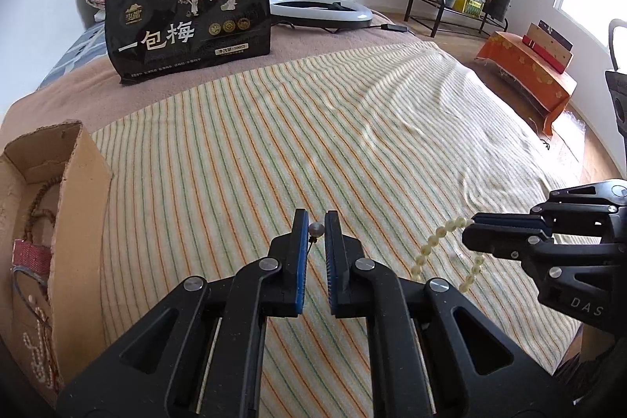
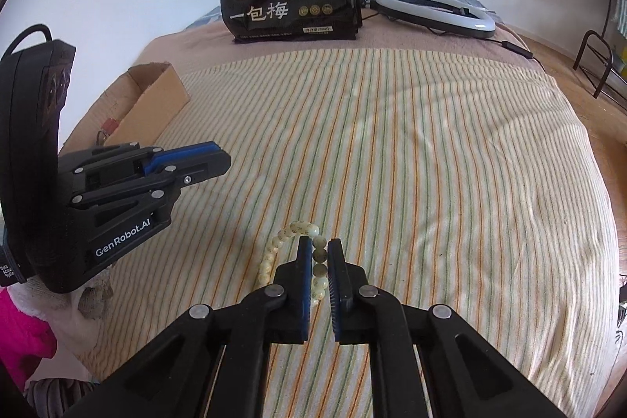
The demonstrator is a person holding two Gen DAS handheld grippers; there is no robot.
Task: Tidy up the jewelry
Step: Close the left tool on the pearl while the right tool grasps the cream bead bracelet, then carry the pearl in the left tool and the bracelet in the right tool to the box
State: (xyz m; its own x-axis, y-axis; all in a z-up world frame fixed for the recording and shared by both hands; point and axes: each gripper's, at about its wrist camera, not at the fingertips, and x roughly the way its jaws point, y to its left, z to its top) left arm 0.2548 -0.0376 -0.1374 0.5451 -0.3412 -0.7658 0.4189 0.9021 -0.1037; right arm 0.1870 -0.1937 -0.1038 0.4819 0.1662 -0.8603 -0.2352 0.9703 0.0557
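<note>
left gripper point(image 1: 315, 230): closed down on a small grey bead earring point(image 1: 316, 229), pinched at the very tips in the lower middle of the left wrist view; thin pin hanging just below the bead
right gripper point(image 2: 317, 253): closed on a cream bead bracelet point(image 2: 292, 230) in the lower middle of the right wrist view; 1 side of the loop running between the pads, the rest arching out to the left and drooping
bed point(image 1: 274, 128): striped blanket filling the middle of both views, both pieces of jewelry apparently raised above it
cardboard box point(image 1: 66, 183): at the left edge of the left wrist view, open, with other strings of beads already inside; likely the destination
risk, earring: round bead held only at the pad tips, liable to roll out and vanish among the stripes if the hand tilts or jolts
risk, bracelet: loose loop may swing and snag on the box wall or on the other gripper
risk, crossing: both hands heading for 1 box could collide
</note>
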